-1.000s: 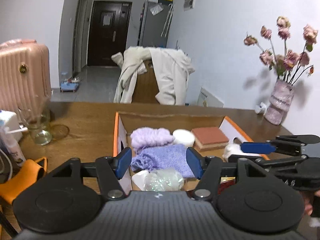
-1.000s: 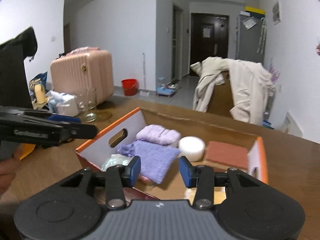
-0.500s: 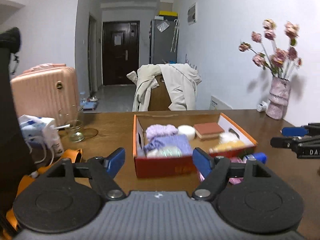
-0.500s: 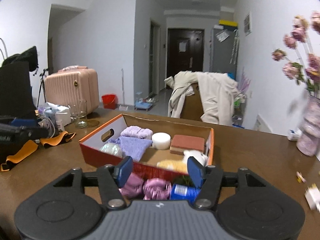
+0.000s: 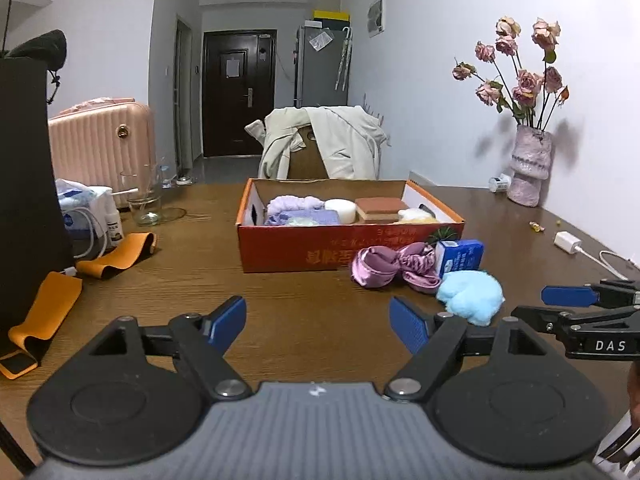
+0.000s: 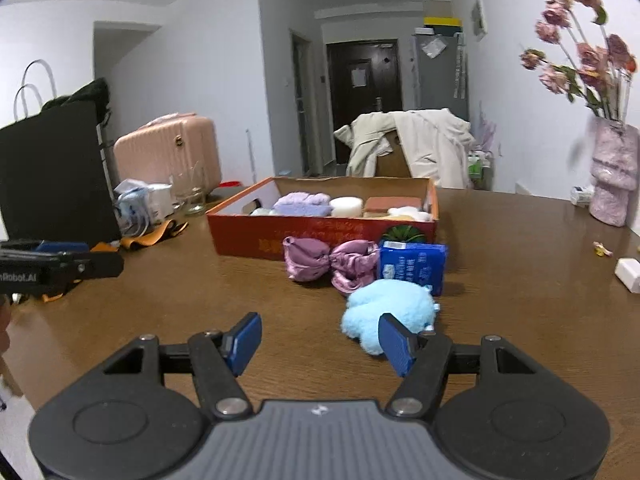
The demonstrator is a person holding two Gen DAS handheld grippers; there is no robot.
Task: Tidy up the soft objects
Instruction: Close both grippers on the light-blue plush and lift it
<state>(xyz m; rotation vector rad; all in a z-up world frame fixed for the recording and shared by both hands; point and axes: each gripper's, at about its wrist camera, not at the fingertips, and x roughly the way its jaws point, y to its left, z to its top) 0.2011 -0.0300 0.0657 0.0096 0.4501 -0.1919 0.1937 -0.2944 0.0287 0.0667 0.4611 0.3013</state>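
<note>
Left tool (image 5: pixel 318 322) held low over the near part of the brown table (image 5: pixel 304 292), blue pads spread and widening, nothing between them but bare wood. Right tool (image 6: pixel 320 342) likewise spread apart, empty, right pad just in front of the pale blue plush toy (image 6: pixel 390 314) without visibly pressing it.

Orange cardboard box (image 5: pixel 344 246) standing toward the far middle of the table, open at the top. Packed inside, left to right: lilac knitted cloth (image 5: pixel 296 206), white round sponge (image 5: pixel 341 210), brick-red block (image 5: pixel 380 208), something white and yellowish at the right end, too small to tell apart.

Lying outside the box, against its near right corner: purple satin bundle (image 5: pixel 394 266), knotted like a bow, and just right of it a blue and white packet (image 5: pixel 458 256) standing on edge. Pale blue plush toy nearest of the three, touching or nearly touching the packet's foot. Small green plant-like thing (image 6: pixel 402 234) tucked between packet and box wall.

Left side of the table: orange straps (image 5: pixel 116 256), a clear glass (image 5: pixel 144 200), white and blue packaging. Far right: pink vase (image 5: pixel 528 170) with dried roses, a white charger (image 5: pixel 566 240) with cable. Beyond the table: chair draped with a cream coat (image 5: pixel 324 144), pink suitcase (image 5: pixel 102 140), dark door (image 5: pixel 238 92).
</note>
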